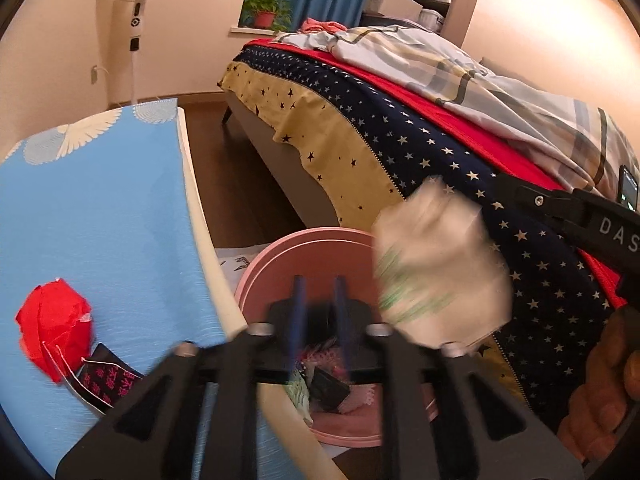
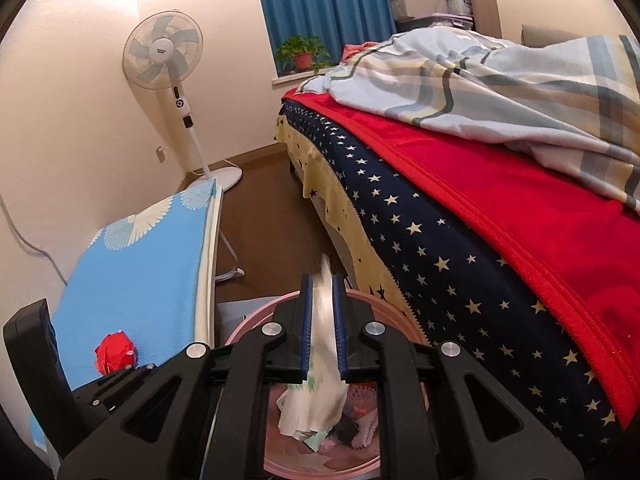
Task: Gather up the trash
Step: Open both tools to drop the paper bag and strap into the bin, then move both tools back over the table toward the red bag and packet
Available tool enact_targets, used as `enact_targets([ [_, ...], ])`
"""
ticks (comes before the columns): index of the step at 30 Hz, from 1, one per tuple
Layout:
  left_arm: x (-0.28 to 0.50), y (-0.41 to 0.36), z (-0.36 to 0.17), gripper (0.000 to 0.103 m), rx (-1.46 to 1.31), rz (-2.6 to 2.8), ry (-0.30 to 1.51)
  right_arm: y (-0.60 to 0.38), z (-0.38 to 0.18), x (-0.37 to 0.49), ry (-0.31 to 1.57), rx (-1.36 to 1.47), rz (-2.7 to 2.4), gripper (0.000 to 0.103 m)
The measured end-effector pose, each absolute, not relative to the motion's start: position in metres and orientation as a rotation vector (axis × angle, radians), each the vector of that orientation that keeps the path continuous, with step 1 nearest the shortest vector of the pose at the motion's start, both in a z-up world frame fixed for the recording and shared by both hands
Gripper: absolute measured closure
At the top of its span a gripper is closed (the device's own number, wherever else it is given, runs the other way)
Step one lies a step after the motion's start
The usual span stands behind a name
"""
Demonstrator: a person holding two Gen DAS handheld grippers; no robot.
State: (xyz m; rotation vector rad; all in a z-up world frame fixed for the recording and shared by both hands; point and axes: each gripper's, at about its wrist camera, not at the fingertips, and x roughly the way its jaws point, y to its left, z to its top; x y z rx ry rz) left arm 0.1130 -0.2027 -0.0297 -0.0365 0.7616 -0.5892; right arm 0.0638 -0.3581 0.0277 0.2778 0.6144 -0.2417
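- Right gripper (image 2: pixel 322 322) fingers: blue pads pressed on a white crumpled wrapper (image 2: pixel 316 392), which hangs down through them over the pink bin (image 2: pixel 248 330).
- Left gripper (image 1: pixel 318 316) fingers: parted a little, nothing between them; tips aimed into the same bin, view smeared by motion.
- Seen from the left wrist: same white wrapper, green print on it, blurred, poised above the bin's right rim, just beside the starred bedspread (image 1: pixel 440 160).
- Bin contents: assorted wrappers, one dark packet, already at the bottom.
- Bin position: on the floor, between the table's near edge and the bed side.
- Still on the table (image 1: pixel 100 208), near its front edge by the bin: red crumpled paper ball (image 1: pixel 54 320); black packet with pink lettering (image 1: pixel 102 380) overhanging that edge.
- Step in hand, judged: drop of the white wrapper into the bin.
- To do well: keep the wrapper's lower end inside the rim before release, well off the bedspread side; open fully so the thin film does not cling to a pad; hold the left fingers clear of the fall line.
- Remaining, judged: red ball and black packet.
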Motion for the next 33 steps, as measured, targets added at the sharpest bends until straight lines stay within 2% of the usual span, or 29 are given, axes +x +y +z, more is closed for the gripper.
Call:
enact_targets([
  [17, 0.105, -0.151, -0.014, 0.078, -0.071, -0.493, 0.701, -0.342, 0.036, 0.056, 0.563, 0.29, -0.164, 0.091],
  [33, 0.09, -0.038, 0.007, 0.078, -0.18, -0.279, 0.628, -0.269, 0.034, 0.06, 0.548, 0.251, 0.093, 0.091],
])
